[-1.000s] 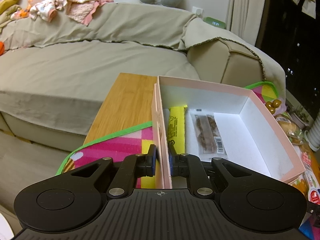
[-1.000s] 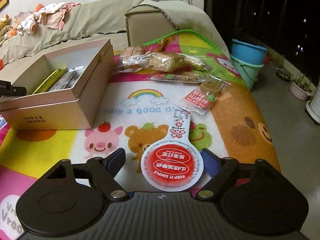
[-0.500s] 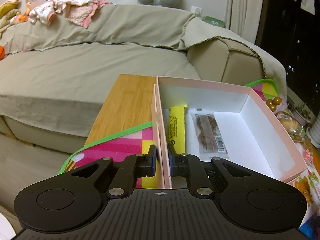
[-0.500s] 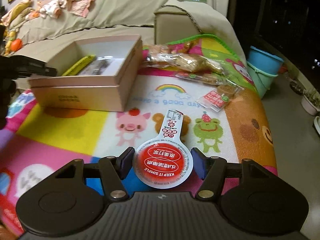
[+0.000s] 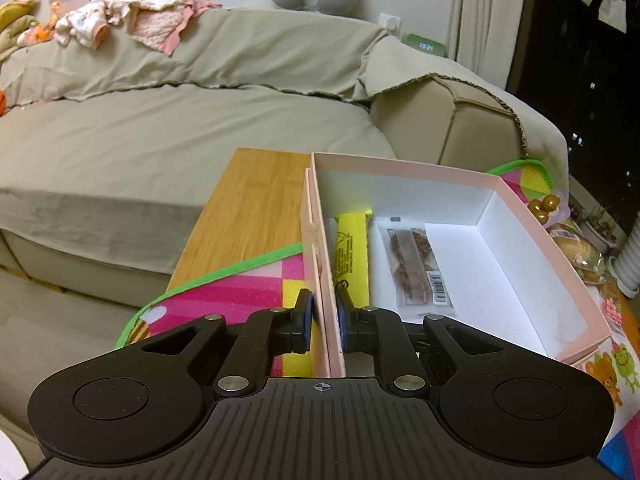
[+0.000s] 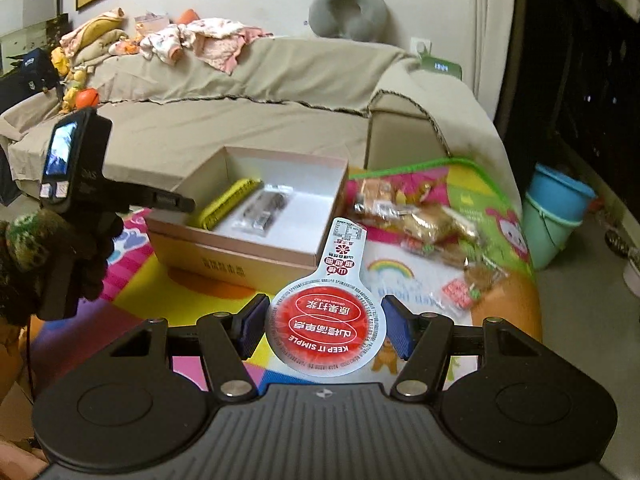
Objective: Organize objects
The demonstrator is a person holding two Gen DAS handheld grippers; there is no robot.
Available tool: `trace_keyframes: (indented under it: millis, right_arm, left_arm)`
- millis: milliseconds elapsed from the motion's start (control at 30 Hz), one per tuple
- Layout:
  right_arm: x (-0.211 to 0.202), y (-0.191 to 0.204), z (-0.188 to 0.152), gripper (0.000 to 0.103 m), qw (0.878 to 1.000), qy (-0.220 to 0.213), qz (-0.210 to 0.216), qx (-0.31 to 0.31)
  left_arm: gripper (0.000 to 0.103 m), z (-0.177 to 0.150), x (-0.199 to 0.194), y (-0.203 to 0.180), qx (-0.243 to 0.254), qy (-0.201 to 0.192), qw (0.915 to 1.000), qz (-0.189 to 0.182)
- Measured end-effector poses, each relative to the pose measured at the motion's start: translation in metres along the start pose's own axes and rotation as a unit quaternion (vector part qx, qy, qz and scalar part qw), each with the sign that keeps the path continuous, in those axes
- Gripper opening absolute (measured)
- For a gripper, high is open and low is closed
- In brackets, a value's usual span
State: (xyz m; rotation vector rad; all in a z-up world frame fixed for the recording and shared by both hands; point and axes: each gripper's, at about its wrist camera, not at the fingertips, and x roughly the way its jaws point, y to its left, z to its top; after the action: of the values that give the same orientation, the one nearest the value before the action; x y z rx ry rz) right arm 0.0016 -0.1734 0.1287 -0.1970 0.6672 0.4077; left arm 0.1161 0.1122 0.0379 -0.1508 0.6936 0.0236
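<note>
My left gripper (image 5: pixel 323 322) is shut on the near left wall of the open pink box (image 5: pixel 548 256). Inside the box lie a yellow bar (image 5: pixel 350 250) and a clear packet of brown snack (image 5: pixel 416 270). My right gripper (image 6: pixel 326 330) is shut on a round red-and-white snack cup with a tab (image 6: pixel 330 326), held above the colourful mat, in front of the box (image 6: pixel 248 254). The left gripper body and gloved hand (image 6: pixel 76 196) show at the box's left side in the right wrist view.
Several wrapped snacks (image 6: pixel 424 226) lie on the cartoon mat (image 6: pixel 496 216) right of the box. A beige sofa (image 5: pixel 160 132) stands behind. A wooden table edge (image 5: pixel 256 208) lies left of the box. A blue bucket (image 6: pixel 556 216) stands far right.
My right gripper has lifted the snack cup off the mat and swung left toward the box. The left gripper keeps its hold on the box wall.
</note>
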Motion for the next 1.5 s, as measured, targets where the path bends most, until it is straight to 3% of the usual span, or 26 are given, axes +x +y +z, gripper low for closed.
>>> trace_keyframes:
  millis: [167,333,500,633,767,967,1167,1333,1500]
  right_arm:
    - [-0.006,-0.001,0.018,0.062,0.999,-0.011,0.045,0.027]
    - [-0.009,0.012,0.053,0.062,0.995,-0.066,0.069,0.025]
    - [0.013,0.030,0.099,0.062,0.990,-0.111,0.089,0.016]
    - [0.049,0.033,0.123,0.077,0.988,-0.104,0.103,0.040]
    - [0.065,0.025,0.106,0.077,0.989,-0.082,0.114,0.057]
    - [0.065,0.004,0.051,0.078,0.998,-0.048,0.035,0.034]
    - [0.066,-0.029,0.007,0.081,0.999,-0.007,-0.024,0.048]
    - [0.072,-0.060,-0.005,0.081,0.994,0.006,-0.050,0.095]
    - [0.078,-0.079,-0.001,0.081,0.991,0.005,-0.050,0.126]
  left_arm:
    - [0.015,0.000,0.000,0.000,-0.001,0.000,1.0000,0.000]
    - [0.015,0.001,0.000,0.000,-0.001,0.001,1.0000,-0.001]
    - [0.015,0.002,0.001,0.001,-0.003,0.002,1.0000,-0.004]
    - [0.015,0.002,0.001,0.001,0.000,0.003,1.0000,-0.005]
    - [0.015,0.001,0.001,0.001,0.003,0.002,1.0000,-0.004]
    - [0.015,0.001,0.001,0.000,0.001,0.001,1.0000,-0.004]
    - [0.015,0.001,0.001,0.000,0.000,0.001,1.0000,-0.003]
    - [0.015,0.000,0.001,0.001,0.003,0.001,1.0000,-0.001]
    - [0.015,-0.001,0.002,0.001,0.006,0.004,1.0000,-0.001]
